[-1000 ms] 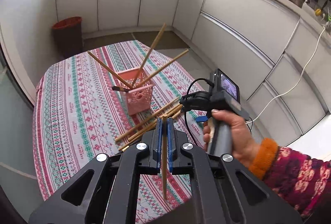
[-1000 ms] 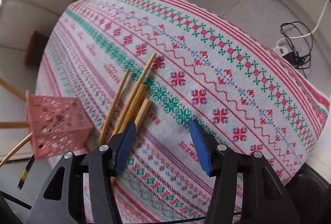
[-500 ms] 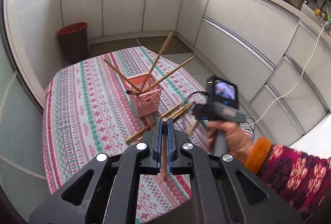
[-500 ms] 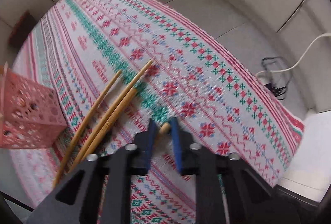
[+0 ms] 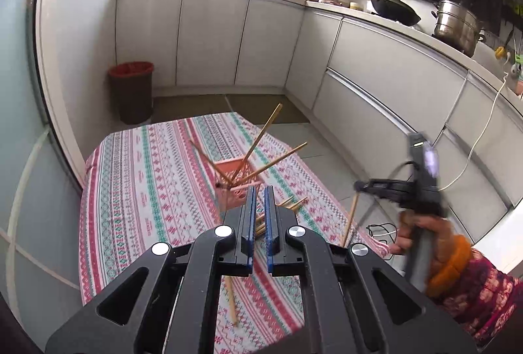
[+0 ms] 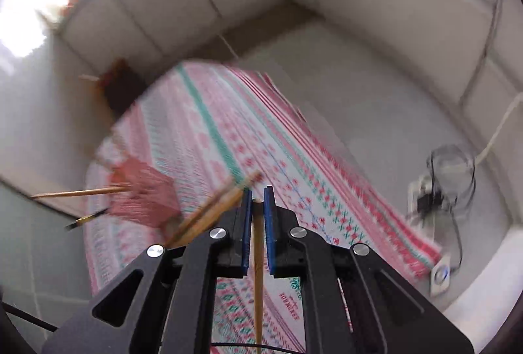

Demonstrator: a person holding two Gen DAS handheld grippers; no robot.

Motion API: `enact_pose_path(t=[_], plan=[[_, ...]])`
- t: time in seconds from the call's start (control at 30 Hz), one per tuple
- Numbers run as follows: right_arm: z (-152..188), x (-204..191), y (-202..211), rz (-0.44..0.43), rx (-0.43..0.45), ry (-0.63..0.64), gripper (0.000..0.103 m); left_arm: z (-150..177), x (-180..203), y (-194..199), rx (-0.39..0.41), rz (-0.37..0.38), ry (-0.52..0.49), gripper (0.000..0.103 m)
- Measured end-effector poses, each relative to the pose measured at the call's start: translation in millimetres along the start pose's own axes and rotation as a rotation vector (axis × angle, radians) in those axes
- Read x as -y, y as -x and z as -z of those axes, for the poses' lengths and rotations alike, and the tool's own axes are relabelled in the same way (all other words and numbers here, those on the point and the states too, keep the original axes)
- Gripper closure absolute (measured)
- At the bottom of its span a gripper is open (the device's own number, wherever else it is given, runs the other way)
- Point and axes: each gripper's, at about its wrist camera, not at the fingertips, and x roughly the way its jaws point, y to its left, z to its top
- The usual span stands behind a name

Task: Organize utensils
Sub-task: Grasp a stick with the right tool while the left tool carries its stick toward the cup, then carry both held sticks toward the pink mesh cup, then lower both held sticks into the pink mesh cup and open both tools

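A pink lattice basket stands on the patterned tablecloth with several chopsticks leaning out of it. More loose chopsticks lie just to its right. My left gripper is slightly parted; its chopstick hangs loose below the jaws, tilted, no longer clamped. My right gripper is shut on a chopstick and holds it raised to the right of the table, where it also shows in the left wrist view. The basket is blurred in the right wrist view.
White kitchen cabinets run along the back and right. A dark bin with a red liner stands on the floor behind the table. A power strip with cables lies on the floor to the right.
My right gripper closed on a chopstick from the loose pile and lifted it up to the right. My left gripper rose and its jaws parted; its chopstick slid down out of the pads.
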Motion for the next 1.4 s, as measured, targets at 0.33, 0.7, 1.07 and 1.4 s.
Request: enact_pose_path(t=[0.33, 0.7, 1.07, 1.4], plan=[[-4, -5, 61, -0.099, 0.087, 0.105, 0.095, 74, -59, -154, -0.587, -0.136, 0.241, 0.084], [-4, 3, 44, -0.179, 0.009, 0.050, 0.095, 154, -58, -173, -0.673, -0.246, 0.295, 0.073], [2, -8, 78, -0.253, 0.083, 0.110, 0.095, 142, -50, -98, -0.457, -0.289, 0.252, 0.097], [-3, -40, 121, -0.367, 0.142, 0.166, 0.095, 70, -58, 8, -0.149, -0.349, 0.175, 0.097]])
